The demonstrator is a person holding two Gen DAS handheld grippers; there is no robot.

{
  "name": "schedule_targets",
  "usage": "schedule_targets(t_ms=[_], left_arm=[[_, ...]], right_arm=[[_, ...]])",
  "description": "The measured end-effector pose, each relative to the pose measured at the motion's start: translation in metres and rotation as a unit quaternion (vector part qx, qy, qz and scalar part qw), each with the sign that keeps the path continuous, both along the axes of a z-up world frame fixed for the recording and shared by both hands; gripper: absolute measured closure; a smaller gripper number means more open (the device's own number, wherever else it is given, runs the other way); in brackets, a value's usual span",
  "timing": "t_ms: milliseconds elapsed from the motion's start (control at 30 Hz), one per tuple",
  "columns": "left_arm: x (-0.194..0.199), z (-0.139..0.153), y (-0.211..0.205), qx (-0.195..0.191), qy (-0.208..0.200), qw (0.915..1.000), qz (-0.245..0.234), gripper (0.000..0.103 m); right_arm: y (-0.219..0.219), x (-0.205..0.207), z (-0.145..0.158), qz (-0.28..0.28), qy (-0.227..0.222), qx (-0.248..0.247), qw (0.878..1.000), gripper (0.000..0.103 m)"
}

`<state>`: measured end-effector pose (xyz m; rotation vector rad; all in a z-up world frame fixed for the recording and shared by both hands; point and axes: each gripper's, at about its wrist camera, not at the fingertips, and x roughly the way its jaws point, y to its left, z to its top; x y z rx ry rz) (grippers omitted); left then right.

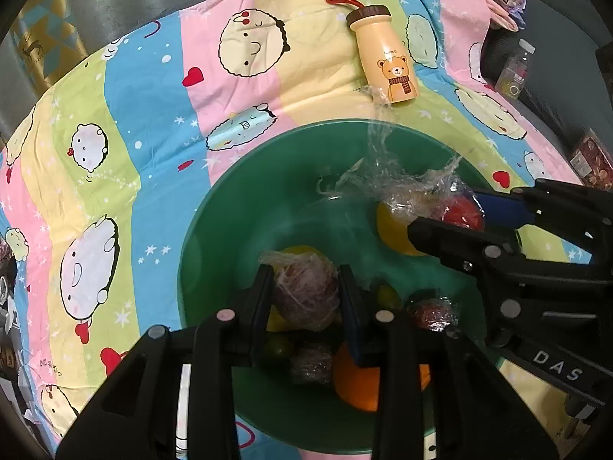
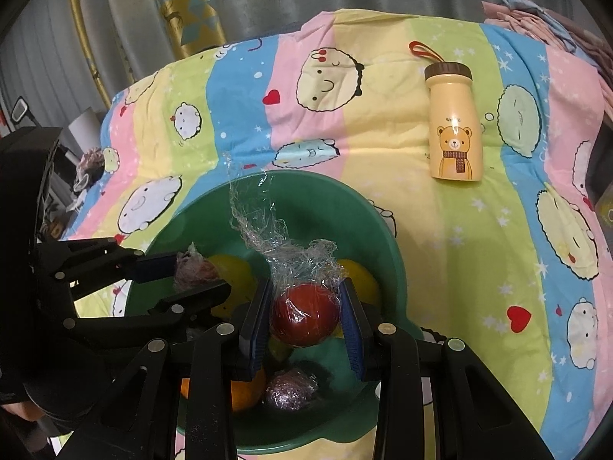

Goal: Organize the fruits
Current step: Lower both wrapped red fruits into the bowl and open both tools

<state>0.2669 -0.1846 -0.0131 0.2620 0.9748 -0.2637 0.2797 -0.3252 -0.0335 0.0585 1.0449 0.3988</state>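
Observation:
A green bowl (image 1: 230, 237) (image 2: 345, 211) on the striped sheet holds several fruits. My left gripper (image 1: 306, 291) is shut on a dark red fruit wrapped in cling film (image 1: 306, 293), held over the bowl; it shows in the right wrist view too (image 2: 195, 272). My right gripper (image 2: 304, 316) (image 1: 456, 211) is shut on a red apple (image 2: 304, 316) (image 1: 461, 212) partly covered in cling film, whose loose tail (image 2: 253, 222) (image 1: 377, 142) trails upward. Below lie an orange (image 1: 356, 383), yellow fruits (image 1: 394, 234), green limes (image 1: 387, 295) and small wrapped fruits (image 2: 291, 389).
A yellow bear-print bottle (image 1: 385, 55) (image 2: 454, 122) with a brown cap lies on the sheet beyond the bowl. Folded cloth (image 2: 544, 19) sits at the far right corner. A clear bottle (image 1: 515, 67) and a box (image 1: 592, 161) stand off the sheet's right edge.

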Motion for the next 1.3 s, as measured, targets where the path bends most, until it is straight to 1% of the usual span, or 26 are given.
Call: schedule_targets(t_ms=[467,633,867,1300], left_arm=[[0.0,-0.002,0.001,0.002,0.01,0.9999,-0.003,0.068],[0.0,-0.005,0.003,0.006,0.018,0.9998,-0.004,0.068],[0.002,-0.009,0.005,0.016,0.027,0.9995,-0.001,0.069],[0.002,-0.009,0.007,0.015,0.031,0.9994,-0.001,0.069]], right_arm=[[0.01,0.003,0.002,0.013,0.005,-0.022,1.0,0.067],[0.015,0.004,0.002,0.017,0.007,-0.037,0.999,0.067],[0.018,0.004,0.002,0.021,0.011,-0.042,0.999,0.067],[0.02,0.005,0.0,0.022,0.012,-0.047,0.999,0.067]])
